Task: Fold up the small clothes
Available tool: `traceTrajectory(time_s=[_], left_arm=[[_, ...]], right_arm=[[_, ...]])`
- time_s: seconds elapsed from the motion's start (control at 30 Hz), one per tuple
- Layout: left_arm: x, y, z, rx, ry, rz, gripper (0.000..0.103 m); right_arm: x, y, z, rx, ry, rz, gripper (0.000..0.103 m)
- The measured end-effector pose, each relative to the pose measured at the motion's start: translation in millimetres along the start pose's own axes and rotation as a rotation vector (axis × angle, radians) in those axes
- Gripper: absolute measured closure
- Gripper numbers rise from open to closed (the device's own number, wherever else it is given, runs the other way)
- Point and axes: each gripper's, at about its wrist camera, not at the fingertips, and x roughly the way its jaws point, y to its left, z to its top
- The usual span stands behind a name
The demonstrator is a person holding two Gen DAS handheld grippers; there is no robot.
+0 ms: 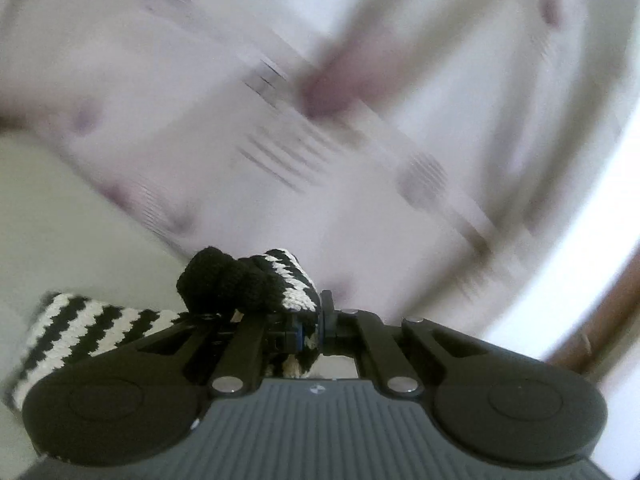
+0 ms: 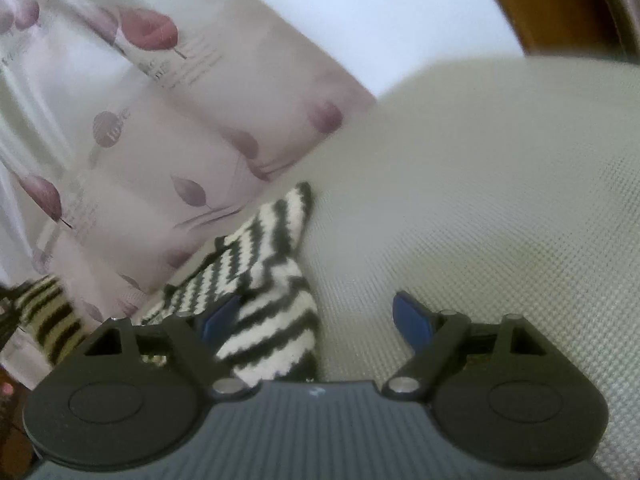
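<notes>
Above the cream woven mattress surface point(image 2: 500, 184), the right gripper point(image 2: 320, 316) hovers with jaws spread wide; the mauve leaf-print sheet point(image 2: 168, 128) lies beyond. The black-and-white striped knitted garment point(image 2: 276, 320) sits between its fingers, toward the left one. The left gripper point(image 1: 320, 312) is clamped on a bunched fold of that garment.

One striped knit garment point(image 2: 276, 320), two grippers.

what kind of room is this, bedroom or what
Probably a bedroom or other home room: a leaf-printed fabric, maybe bedding or a curtain, lies beside a cream textured surface, with brown wood behind.
</notes>
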Motion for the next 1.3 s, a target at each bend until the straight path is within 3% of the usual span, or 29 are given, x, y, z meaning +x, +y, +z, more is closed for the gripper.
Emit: traceTrajectory(time_s=[0.23,0.5,0.53,0.57,0.6,0.63,0.67,0.7,0.8,0.97,1.03,1.2,1.3], left_arm=[[91.5,-79.3,-96.2,0.094,0.188,-0.071,0.097],[160.8,-91.2,-195.6,0.26,0.381,-0.08,0.093],[161.3,-90.1,-202.1,0.281,0.381,-0.082,0.092],[161.1,-90.7,-208.2,0.307,0.371,-0.086,0.079],[161.9,-92.7,-212.6,0.336,0.375,-0.102,0.055],[163.2,-96.9,-215.4,0.361,0.38,-0.126,0.042],[161.7,-100.4,-218.0,0.38,0.371,-0.152,0.02],[164.2,-107.0,-218.6,0.398,0.346,-0.185,0.006],[152.2,-130.5,-228.8,0.537,0.257,-0.251,0.0],[146.2,-161.2,-252.9,0.739,0.275,-0.345,0.0],[146.2,-166.2,-261.2,0.791,0.275,-0.34,0.0],[117.6,-151.0,-249.7,0.774,0.231,-0.337,0.0],[88.3,-123.4,-228.6,0.746,0.173,-0.268,0.0]], right_arm=[[-0.4,-3.7,-1.9,0.003,0.0,0.062,0.019],[-3.8,-11.3,-1.4,0.037,-0.014,0.121,0.019],[-3.9,-12.0,-1.2,0.04,-0.014,0.128,0.019],[-4.0,-12.9,-1.0,0.044,-0.014,0.136,0.019],[-3.9,-13.9,-0.6,0.048,-0.015,0.143,0.019],[-4.0,-14.9,-0.5,0.053,-0.016,0.15,0.019],[-4.1,-15.4,-0.4,0.055,-0.017,0.154,0.019],[-4.1,-15.6,-0.3,0.056,-0.017,0.158,0.019],[-4.3,-15.8,-0.3,0.059,-0.019,0.164,0.019],[-5.1,-16.0,-0.5,0.059,-0.02,0.164,0.019],[-5.4,-15.9,-0.4,0.056,-0.018,0.16,0.019],[-7.0,-14.9,-0.7,0.058,-0.022,0.15,0.019],[-6.4,-11.7,3.9,0.059,-0.004,0.12,0.018]])
